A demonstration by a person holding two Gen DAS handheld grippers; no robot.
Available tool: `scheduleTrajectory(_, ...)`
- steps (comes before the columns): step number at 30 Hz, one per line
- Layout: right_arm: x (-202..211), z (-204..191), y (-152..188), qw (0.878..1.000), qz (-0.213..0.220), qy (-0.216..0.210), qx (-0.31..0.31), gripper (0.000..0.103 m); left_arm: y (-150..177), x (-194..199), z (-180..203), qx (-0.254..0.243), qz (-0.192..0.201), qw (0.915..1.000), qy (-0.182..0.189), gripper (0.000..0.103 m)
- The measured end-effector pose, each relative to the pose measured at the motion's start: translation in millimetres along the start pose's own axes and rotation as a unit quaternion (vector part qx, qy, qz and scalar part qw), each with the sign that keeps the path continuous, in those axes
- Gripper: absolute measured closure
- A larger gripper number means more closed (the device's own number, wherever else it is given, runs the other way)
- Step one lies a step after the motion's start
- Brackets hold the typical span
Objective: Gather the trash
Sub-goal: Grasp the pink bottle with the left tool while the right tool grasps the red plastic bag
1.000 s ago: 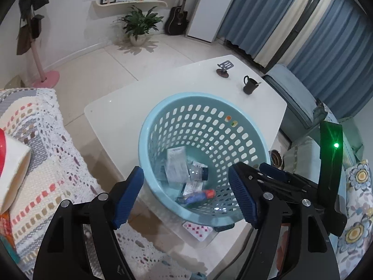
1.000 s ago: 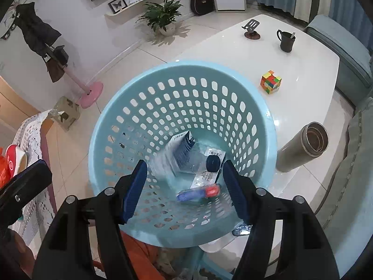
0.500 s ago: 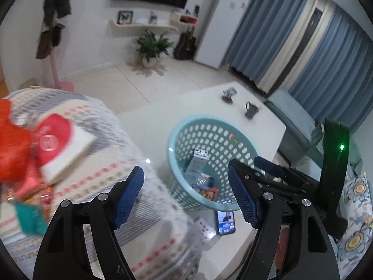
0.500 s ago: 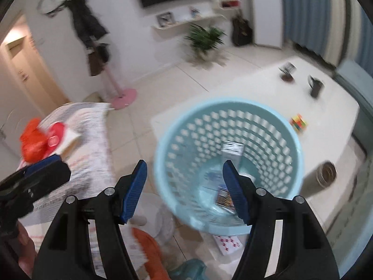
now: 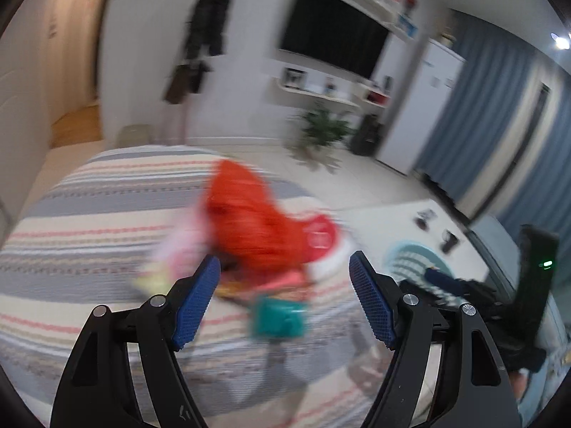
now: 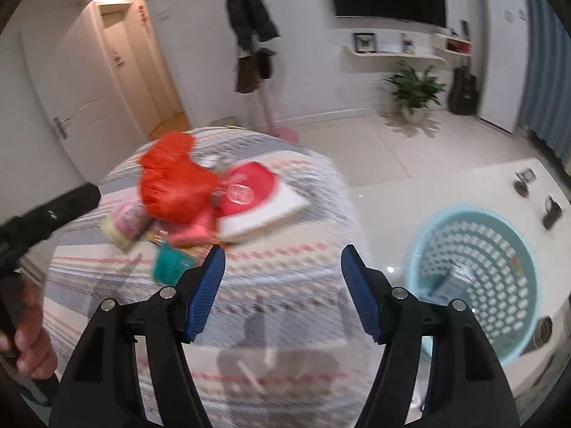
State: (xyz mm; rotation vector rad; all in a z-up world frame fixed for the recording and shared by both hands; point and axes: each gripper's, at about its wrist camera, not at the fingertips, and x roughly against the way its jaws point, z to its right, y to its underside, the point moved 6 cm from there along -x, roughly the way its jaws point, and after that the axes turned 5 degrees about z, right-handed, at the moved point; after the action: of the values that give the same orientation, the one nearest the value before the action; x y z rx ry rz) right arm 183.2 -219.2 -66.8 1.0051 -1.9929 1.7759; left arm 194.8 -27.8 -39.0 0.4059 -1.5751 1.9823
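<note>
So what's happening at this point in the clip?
A person is clearing trash with two hand-held grippers. Both the left hand-held gripper and the right hand-held gripper are open and empty, aimed at a pile on the striped cloth: an orange plastic bag, a red-and-white pack and a teal packet. The light blue basket on the white table already holds some items.

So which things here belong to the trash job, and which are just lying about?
Job:
- blue basket, a box already inside
- orange bag
- red-and-white packet
- pink cup
- teal pack
- left tool and right tool, both open, empty

Lying about:
- black mug
- potted plant
- guitar
</note>
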Motion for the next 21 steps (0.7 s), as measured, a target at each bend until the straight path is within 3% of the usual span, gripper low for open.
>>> scheduleTrajectory(6,-24.0,-54.7,-23.1,0.999,-0.002,-0.035,0.023,0.039,-2.1,-3.8,-64.8,-0.001,-0.017,0.9984,-0.053,0.030)
scheduleTrajectory(9,-32.9,-68.5,-32.2,0.999,-0.001,-0.036,0.035,0.039,-0.2,-16.3,-78.7,-0.004,-0.028,0.9978,-0.060,0.030)
scheduleTrajectory(14,-49.6,-79.7,-46.3,0.999,0.000,-0.032,0.042,0.030,-1.4,-49.1,-91.6,-0.009,-0.054,0.9973,-0.050,0.030)
scheduleTrajectory(21,-73.8,-91.2,-49.9,0.998,-0.012,-0.035,0.053,0.030,-0.1,-78.8,-96.9,-0.011,-0.075,0.9964,-0.037,0.030)
